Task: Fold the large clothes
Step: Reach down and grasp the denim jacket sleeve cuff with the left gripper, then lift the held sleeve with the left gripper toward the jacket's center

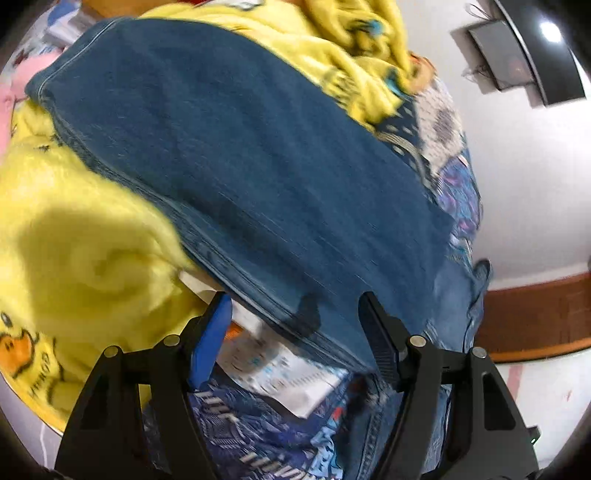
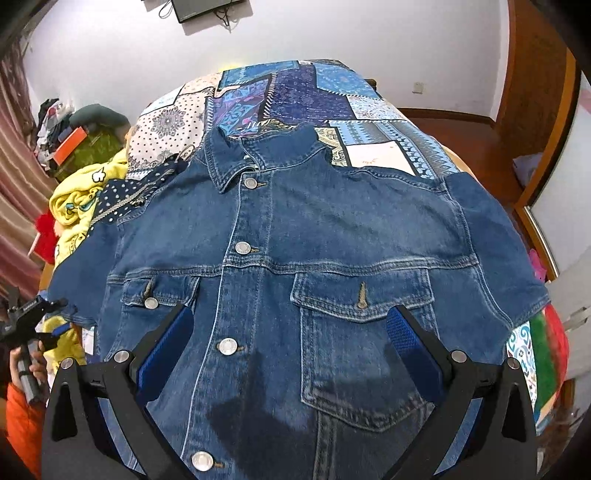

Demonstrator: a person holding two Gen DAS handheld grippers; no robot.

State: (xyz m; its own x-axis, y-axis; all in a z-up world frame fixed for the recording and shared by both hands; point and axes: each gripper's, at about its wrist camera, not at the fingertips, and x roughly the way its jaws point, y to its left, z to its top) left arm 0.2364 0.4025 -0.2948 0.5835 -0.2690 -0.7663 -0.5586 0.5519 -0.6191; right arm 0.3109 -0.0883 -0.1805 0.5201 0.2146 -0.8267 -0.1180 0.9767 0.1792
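A blue denim jacket lies front up and buttoned on the bed, collar at the far end, both sleeves spread out to the sides. My right gripper is open and empty, hovering just above the jacket's chest between its two pockets. My left gripper is open and empty at the near edge of the jacket's sleeve, which lies across yellow fleece. The left gripper also shows in the right wrist view, at the tip of the left sleeve.
A patchwork blue bedspread covers the bed. A yellow fleece blanket and other clothes are piled at the bed's left side. A wooden door stands at the right, a wall-mounted screen beyond the bed.
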